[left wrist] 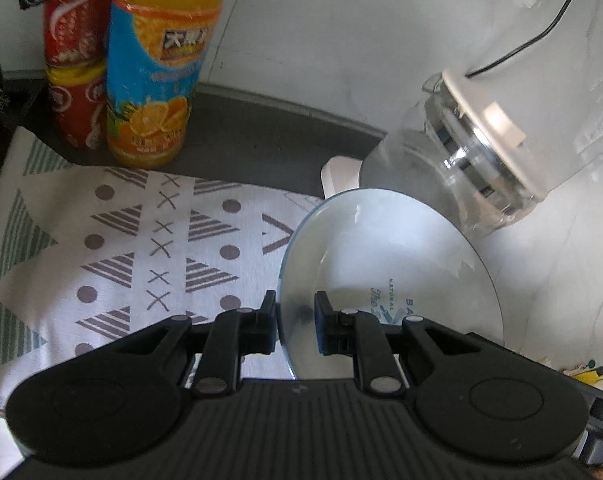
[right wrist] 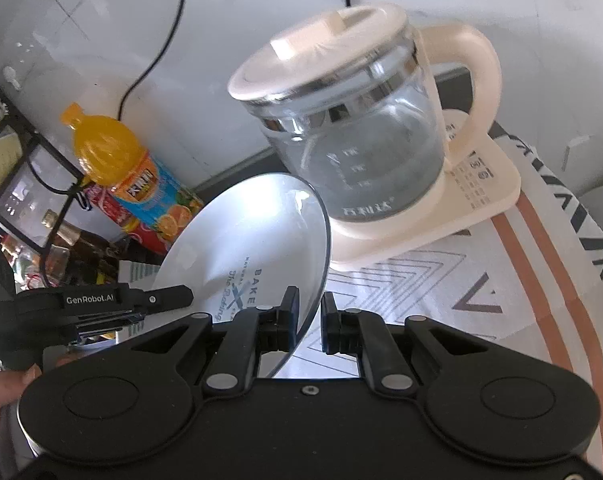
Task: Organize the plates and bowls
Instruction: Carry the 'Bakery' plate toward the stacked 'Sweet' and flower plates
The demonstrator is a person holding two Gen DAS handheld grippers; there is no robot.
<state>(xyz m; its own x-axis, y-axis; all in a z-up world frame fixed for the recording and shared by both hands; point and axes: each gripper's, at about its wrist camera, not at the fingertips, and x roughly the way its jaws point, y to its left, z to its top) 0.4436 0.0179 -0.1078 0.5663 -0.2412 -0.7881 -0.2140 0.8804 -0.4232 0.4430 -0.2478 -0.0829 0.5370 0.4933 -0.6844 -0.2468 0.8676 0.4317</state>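
Note:
A white plate (left wrist: 389, 264) with blue lettering hangs tilted above the patterned cloth, held from two sides. My left gripper (left wrist: 295, 312) is shut on its left rim, one pad on each face. In the right wrist view the same plate (right wrist: 253, 240) stands steeply, and my right gripper (right wrist: 307, 316) is shut on its right rim. The left gripper (right wrist: 173, 296) shows there as a black arm at the plate's far edge. No bowl is in view.
A glass kettle (right wrist: 353, 136) with a cream lid stands on its cream base (right wrist: 461, 216) just behind the plate. An orange juice bottle (left wrist: 157, 76) and a red bottle (left wrist: 77, 60) stand at the back left. A black wire rack (right wrist: 25, 148) sits at the left.

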